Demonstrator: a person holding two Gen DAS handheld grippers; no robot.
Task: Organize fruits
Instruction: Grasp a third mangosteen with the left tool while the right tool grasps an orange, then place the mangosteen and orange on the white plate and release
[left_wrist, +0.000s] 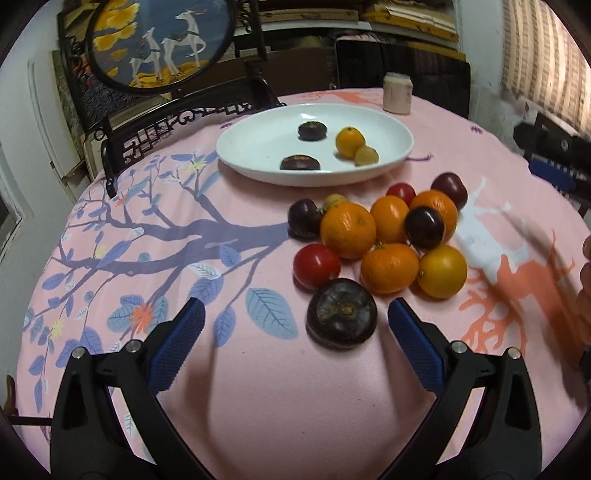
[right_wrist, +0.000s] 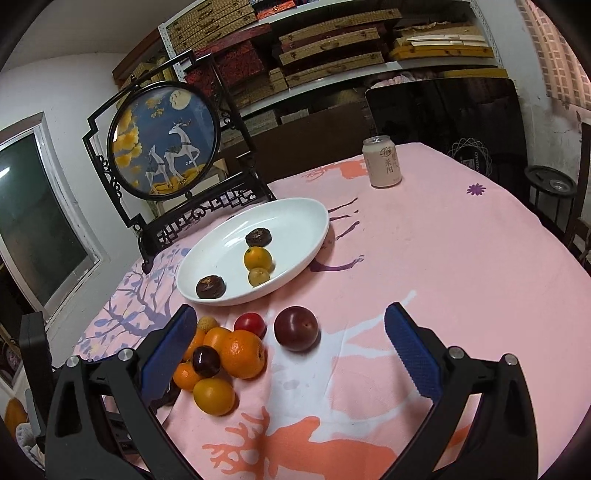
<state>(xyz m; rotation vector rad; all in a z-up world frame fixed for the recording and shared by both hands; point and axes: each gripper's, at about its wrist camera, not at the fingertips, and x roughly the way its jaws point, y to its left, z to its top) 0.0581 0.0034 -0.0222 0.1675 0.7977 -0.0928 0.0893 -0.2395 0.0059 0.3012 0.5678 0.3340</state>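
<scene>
From the left wrist view, your left gripper (left_wrist: 295, 325) hangs low over the pink tablecloth (left_wrist: 258, 387) with its jaws spread wide and holding nothing. The dark mangosteen (left_wrist: 342, 313) lies just ahead, nearer the right blue pad (left_wrist: 413, 347) than the left one, so it is off-centre in the gap. Shift the gripper a little to its right before you advance, so both pads meet the fruit at its widest part. It looks round and hard-skinned, and it will likely roll if only 1 pad touches first. Just behind it sit a red tomato (left_wrist: 316, 265) and a mandarin (left_wrist: 389, 267), so keep the fingertips short of them or you will push the whole pile. The white plate (left_wrist: 258, 162) lies well beyond the pile and already carries 2 dark fruits, a yellow fruit and a smaller pale one; aim for its bare left part.

From the right wrist view, your right gripper (right_wrist: 290, 332) is also spread wide and empty. A dark red plum (right_wrist: 296, 328) stands apart from the pile, between the pads but closer to the left one. The orange (right_wrist: 243, 353) is near it on the left. Centre on the plum, lower until the pads flank its middle, then close gently; the skin looks smooth and may slip. The drink can (right_wrist: 381, 161) stands far off, clear of your path to the plate.
</scene>
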